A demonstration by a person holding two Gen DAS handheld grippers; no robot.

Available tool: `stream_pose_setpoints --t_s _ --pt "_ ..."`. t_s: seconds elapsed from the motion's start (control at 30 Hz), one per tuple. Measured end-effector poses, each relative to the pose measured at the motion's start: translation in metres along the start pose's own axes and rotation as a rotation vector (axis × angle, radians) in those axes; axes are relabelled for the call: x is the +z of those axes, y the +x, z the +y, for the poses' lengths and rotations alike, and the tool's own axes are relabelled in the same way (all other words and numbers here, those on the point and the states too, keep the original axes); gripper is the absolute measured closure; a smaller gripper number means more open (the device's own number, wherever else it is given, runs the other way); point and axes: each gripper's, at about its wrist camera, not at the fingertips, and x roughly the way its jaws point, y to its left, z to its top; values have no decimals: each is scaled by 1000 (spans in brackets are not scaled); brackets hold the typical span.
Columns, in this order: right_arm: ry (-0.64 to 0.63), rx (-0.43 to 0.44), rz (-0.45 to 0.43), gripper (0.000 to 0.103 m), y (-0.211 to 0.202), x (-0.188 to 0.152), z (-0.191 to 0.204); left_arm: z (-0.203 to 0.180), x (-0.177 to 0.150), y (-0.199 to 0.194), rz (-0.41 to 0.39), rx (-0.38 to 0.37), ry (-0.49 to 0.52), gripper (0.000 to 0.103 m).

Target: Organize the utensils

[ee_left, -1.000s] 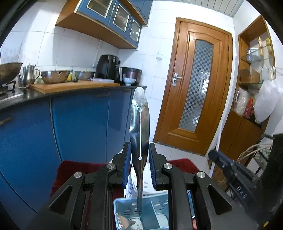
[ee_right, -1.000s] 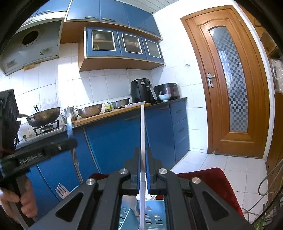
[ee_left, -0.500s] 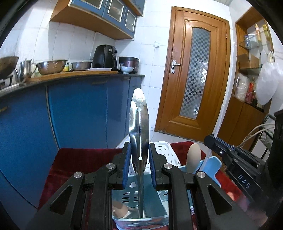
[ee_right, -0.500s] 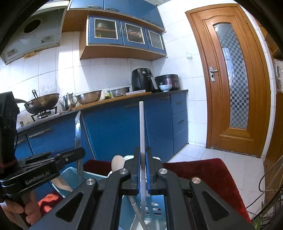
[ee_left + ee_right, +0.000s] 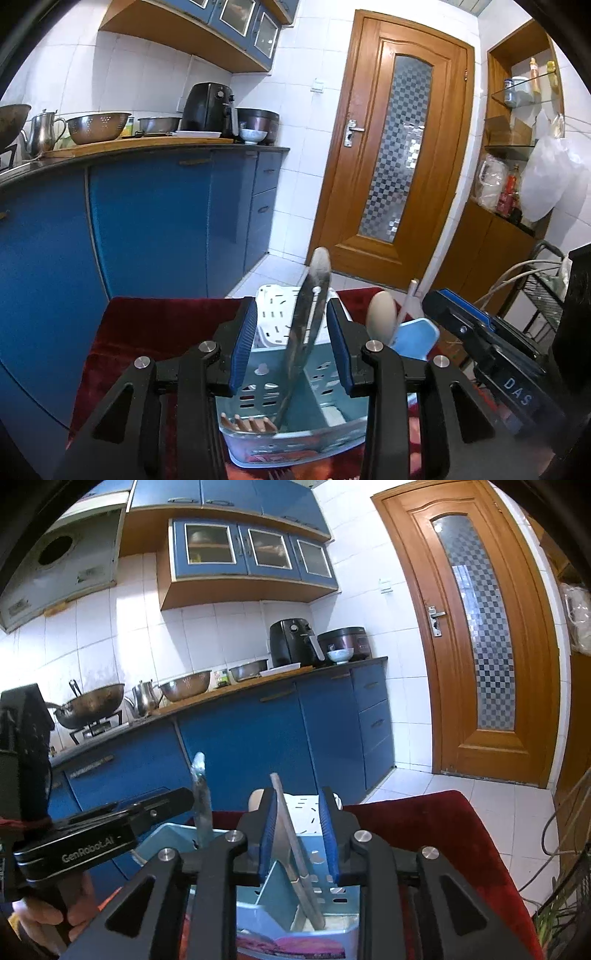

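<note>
A light blue utensil caddy stands on a red cloth; it also shows in the right wrist view. My left gripper is open, and a steel utensil handle leans free between its pads, its lower end in the caddy. My right gripper is open, and a thin white-grey utensil leans free between its pads, down in the caddy. A wooden spoon and wooden fork tines stand in the caddy.
A white perforated basket sits behind the caddy. Blue kitchen cabinets run along the left, with pots and an air fryer on the counter. A wooden door stands beyond. A wire rack is at the right.
Both grippers came down to the caddy and opened. The steel utensil and the white-grey utensil were let go and now lean in the caddy.
</note>
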Motion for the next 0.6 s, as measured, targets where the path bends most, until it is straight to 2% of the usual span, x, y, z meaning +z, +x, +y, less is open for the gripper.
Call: stream_pose_setpoints --t_s 0.3,0.6 --pt "11 21 40 77 -36 10 17 -13 9 -40 6 14 25 63" --pt "20 1 109 77 -73 5 36 -1 -9 -82 78 28 -52 63"
